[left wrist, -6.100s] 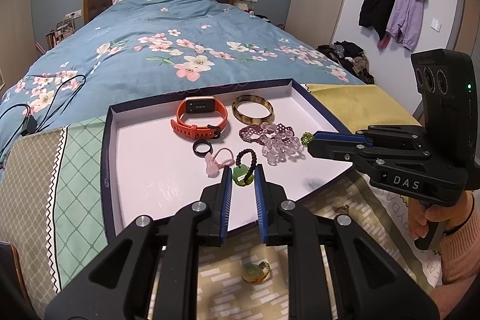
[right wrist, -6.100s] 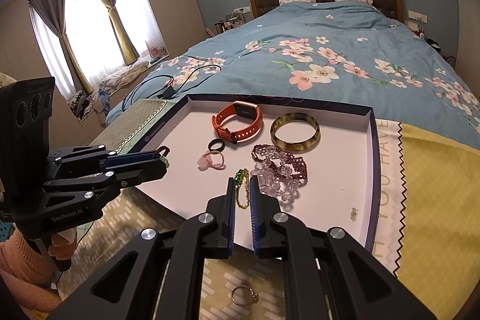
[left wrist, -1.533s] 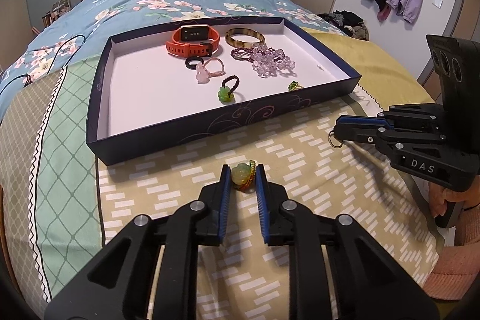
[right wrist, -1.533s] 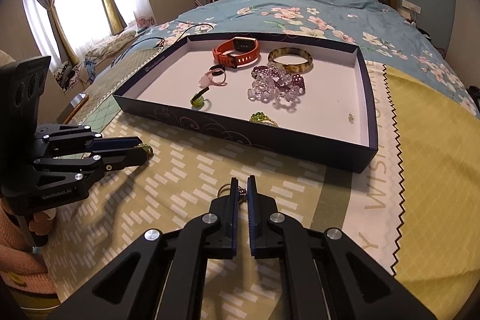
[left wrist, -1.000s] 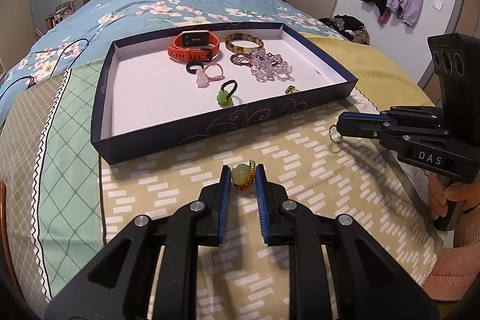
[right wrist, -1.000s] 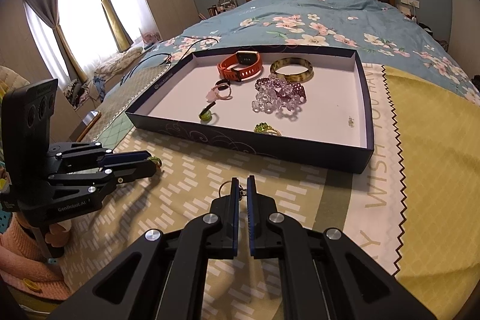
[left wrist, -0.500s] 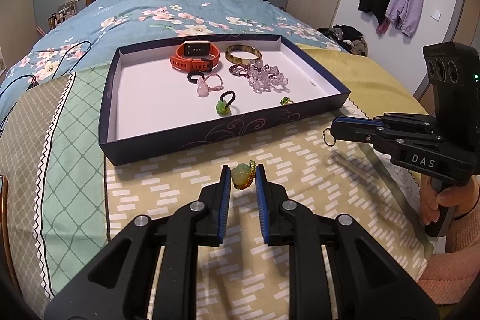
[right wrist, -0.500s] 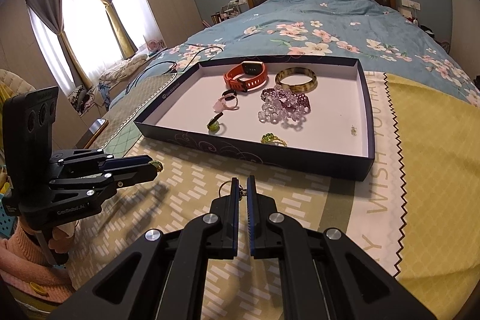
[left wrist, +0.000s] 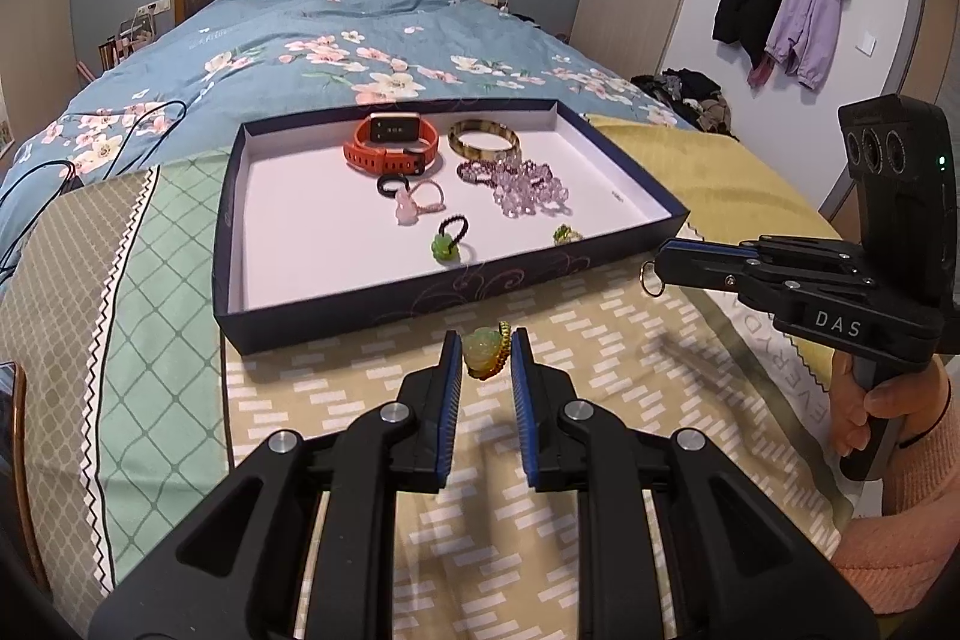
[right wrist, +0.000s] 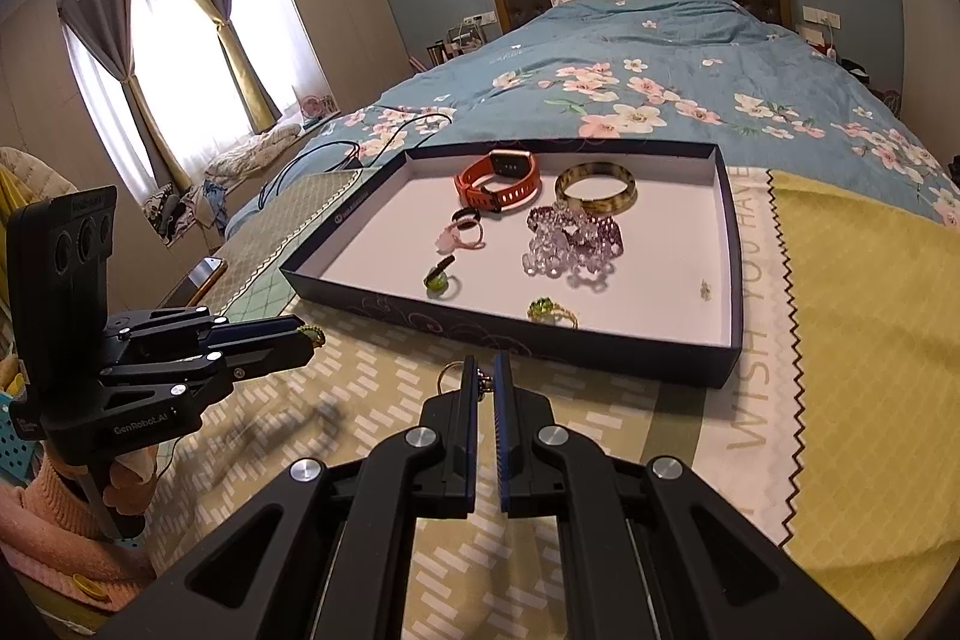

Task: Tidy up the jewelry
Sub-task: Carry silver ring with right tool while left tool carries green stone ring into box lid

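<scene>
We note the left gripper [left wrist: 486, 358] clamped on a pale green stone ring [left wrist: 483, 353], jaws only slightly apart and pressing its sides, held above the patterned cloth [left wrist: 600, 340] just in front of the tray [left wrist: 384, 307]. The right gripper [right wrist: 486, 379] has its jaws nearly together, pinching a thin metal ring [right wrist: 449, 375] that pokes out to the left of the tips, also over the cloth near the tray's front wall. Inside the tray we see an orange watch [left wrist: 390, 142], a brown bangle [left wrist: 483, 137], purple bead bracelets [left wrist: 522, 184], a black ring [left wrist: 393, 185], a pink charm ring [left wrist: 414, 205], a green charm ring [left wrist: 447, 244] and a green-stone ring [left wrist: 565, 235].
</scene>
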Tool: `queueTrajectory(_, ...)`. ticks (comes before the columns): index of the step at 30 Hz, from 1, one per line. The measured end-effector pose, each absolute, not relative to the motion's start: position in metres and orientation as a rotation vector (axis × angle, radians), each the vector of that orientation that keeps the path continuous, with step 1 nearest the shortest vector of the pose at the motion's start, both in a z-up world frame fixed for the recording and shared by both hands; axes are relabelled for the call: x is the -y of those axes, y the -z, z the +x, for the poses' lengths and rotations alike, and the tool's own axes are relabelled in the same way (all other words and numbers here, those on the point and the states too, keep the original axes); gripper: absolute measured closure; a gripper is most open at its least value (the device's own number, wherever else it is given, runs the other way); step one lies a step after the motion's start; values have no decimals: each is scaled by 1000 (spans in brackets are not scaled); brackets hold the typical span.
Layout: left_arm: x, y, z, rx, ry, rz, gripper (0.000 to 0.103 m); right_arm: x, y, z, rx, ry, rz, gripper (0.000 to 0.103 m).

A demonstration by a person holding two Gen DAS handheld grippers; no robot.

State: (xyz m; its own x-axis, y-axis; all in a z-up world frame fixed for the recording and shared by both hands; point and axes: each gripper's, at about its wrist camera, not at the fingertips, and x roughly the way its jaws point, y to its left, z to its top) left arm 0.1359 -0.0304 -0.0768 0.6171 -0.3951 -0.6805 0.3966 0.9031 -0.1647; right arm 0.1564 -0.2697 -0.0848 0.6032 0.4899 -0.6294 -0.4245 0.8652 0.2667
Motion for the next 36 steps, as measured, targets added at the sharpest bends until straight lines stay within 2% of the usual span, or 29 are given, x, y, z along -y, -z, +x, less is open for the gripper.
queueTrajectory(14,30,54,148,-716,442,15,86,269,63,175,-699,-523,75,99)
queueTrajectory(36,35,48,187,-702,411,5,86,264,55,214,-700,-534,71,99)
